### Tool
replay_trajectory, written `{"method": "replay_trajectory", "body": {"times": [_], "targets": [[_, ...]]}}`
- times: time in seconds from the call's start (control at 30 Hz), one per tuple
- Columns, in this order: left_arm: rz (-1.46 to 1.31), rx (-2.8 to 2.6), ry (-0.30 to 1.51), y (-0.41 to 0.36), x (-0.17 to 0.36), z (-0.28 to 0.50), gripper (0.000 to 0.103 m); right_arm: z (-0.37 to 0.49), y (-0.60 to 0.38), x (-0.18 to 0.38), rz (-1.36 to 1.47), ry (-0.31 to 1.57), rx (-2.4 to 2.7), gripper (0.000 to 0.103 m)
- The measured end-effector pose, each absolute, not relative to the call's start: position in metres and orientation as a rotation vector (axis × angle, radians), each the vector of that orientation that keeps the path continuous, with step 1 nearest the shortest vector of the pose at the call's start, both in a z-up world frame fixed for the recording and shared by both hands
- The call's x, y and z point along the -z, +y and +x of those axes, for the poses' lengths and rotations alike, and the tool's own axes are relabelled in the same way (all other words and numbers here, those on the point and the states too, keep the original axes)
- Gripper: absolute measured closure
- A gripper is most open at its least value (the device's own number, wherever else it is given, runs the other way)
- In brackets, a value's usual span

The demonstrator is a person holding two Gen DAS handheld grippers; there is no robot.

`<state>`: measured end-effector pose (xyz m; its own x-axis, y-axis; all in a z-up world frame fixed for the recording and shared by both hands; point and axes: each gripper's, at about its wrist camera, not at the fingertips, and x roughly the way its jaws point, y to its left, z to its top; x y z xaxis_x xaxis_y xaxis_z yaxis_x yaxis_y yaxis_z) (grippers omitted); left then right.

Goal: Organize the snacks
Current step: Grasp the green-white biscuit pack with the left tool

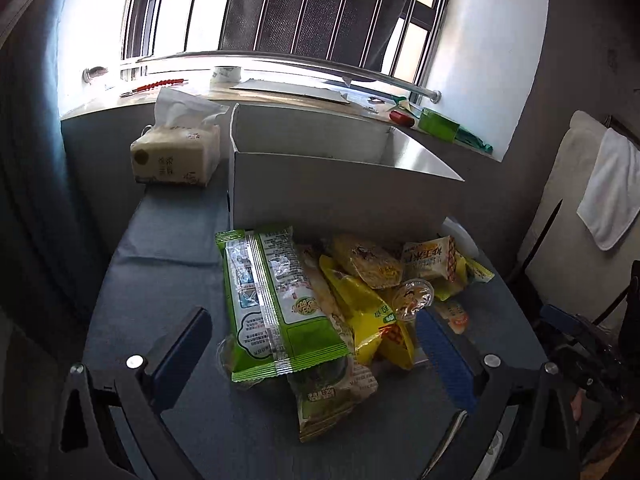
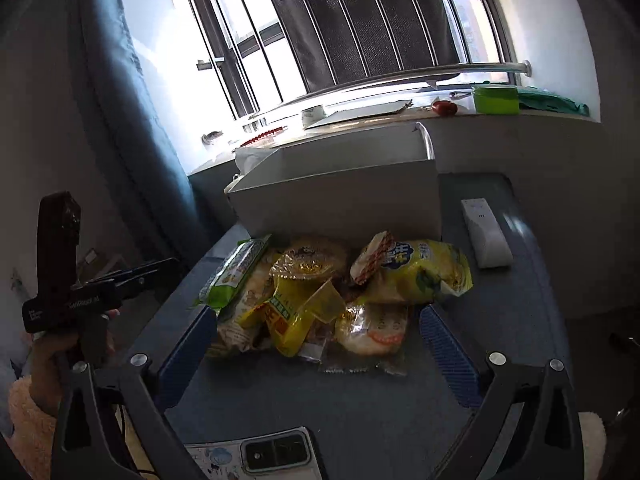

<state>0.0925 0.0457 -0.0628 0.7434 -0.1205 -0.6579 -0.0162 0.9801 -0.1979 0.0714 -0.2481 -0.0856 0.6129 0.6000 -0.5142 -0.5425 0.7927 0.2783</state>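
Note:
A pile of snack packets lies on the blue-grey table [image 1: 160, 264] in front of an open white box [image 1: 340, 196]. In the left wrist view a long green packet [image 1: 276, 304] lies on top at the left, with yellow packets [image 1: 360, 304] and a small jelly cup [image 1: 412, 296] to its right. My left gripper [image 1: 314, 344] is open, its fingers on either side of the pile's near end. In the right wrist view my right gripper [image 2: 318, 336] is open around the pile, with a big yellow bag [image 2: 420, 276], a yellow packet [image 2: 296, 312] and the white box [image 2: 340, 200] behind.
A tissue pack [image 1: 176, 156] stands left of the box. A white remote-like device [image 2: 486, 232] lies right of the box. A phone [image 2: 264, 456] lies at the table's near edge. The window sill [image 1: 280, 96] behind holds small items. The left gripper's handle [image 2: 68, 280] shows at left.

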Motion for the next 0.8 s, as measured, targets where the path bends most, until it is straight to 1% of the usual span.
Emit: {"method": "replay_trajectory", "body": {"times": [0.07,0.3,0.47,0.53,0.57,0.6,0.63,0.67,0.73,0.8], "targets": [[-0.196,0.032,0.752,0.05,0.068,0.107,0.0,0.066,-0.254,0.09,0.101,0.635,-0.655,0.0],[-0.239,-0.047,0.92,0.073,0.102,0.166,0.0,0.061,-0.263,0.094,0.102,0.639,-0.623,0.0],[-0.232,-0.064,0.976,0.075,0.119,0.186,0.001,0.061,-0.258,0.105,0.101,0.668,-0.624,0.0],[-0.228,-0.05,0.951,0.075,0.118,0.184,0.009,0.061,-0.255,0.108,0.101,0.683,-0.632,0.0],[-0.235,-0.031,0.946,0.075,0.117,0.183,0.026,0.061,-0.255,0.109,0.097,0.687,-0.632,0.0],[-0.259,-0.004,0.936,0.077,0.116,0.182,0.032,0.061,-0.254,0.11,0.092,0.688,-0.63,0.0],[-0.262,-0.01,0.924,0.077,0.113,0.178,0.033,0.061,-0.253,0.11,0.088,0.69,-0.63,0.0],[-0.235,-0.027,0.906,0.077,0.108,0.174,0.037,0.061,-0.253,0.111,0.089,0.692,-0.632,0.0],[-0.206,-0.015,0.877,0.074,0.1,0.167,0.039,0.061,-0.252,0.111,0.091,0.693,-0.639,0.0],[-0.246,0.04,0.837,0.079,0.09,0.157,0.04,0.063,-0.252,0.111,0.098,0.691,-0.64,0.0]]}}
